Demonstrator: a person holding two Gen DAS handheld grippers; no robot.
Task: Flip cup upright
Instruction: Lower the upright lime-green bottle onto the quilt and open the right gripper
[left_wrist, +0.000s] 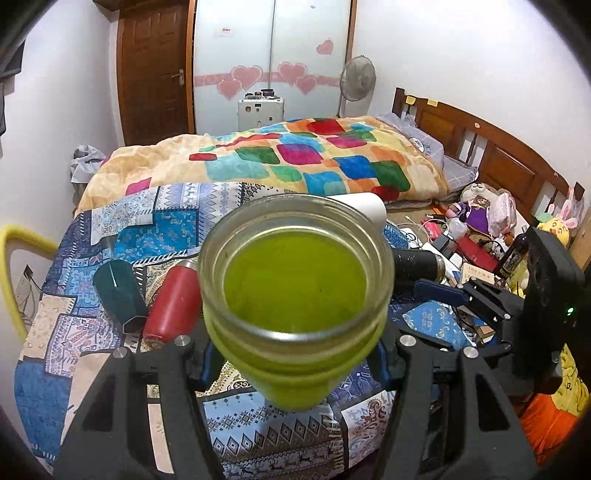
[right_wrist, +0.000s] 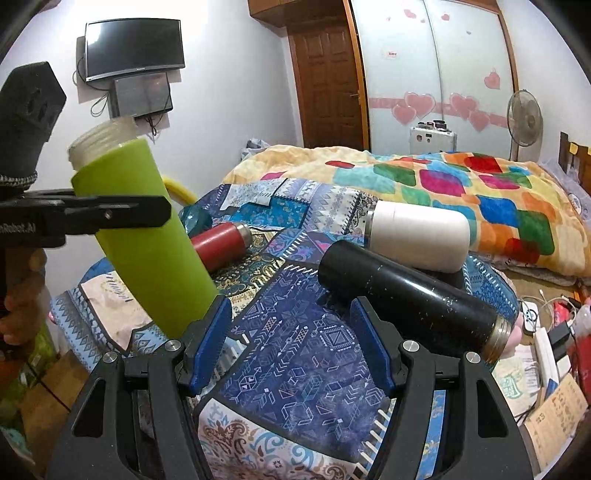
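Note:
My left gripper (left_wrist: 295, 354) is shut on the green cup (left_wrist: 295, 295), whose open threaded mouth faces the left wrist camera. In the right wrist view the green cup (right_wrist: 147, 240) stands mouth up, tilted to the left, with its base near the patterned cloth (right_wrist: 295, 350), and the left gripper (right_wrist: 110, 216) clamps its upper body. My right gripper (right_wrist: 291, 339) is open and empty, low over the cloth to the right of the cup and just in front of a black flask (right_wrist: 406, 295) lying on its side.
On the cloth lie a red flask (right_wrist: 221, 243), a white flask (right_wrist: 417, 232) and a teal cup (left_wrist: 118, 291). A colourful quilt (left_wrist: 295, 158) covers the bed behind. Toys, cables and boxes (left_wrist: 480, 229) clutter the right side. A yellow tube (left_wrist: 14, 266) stands at left.

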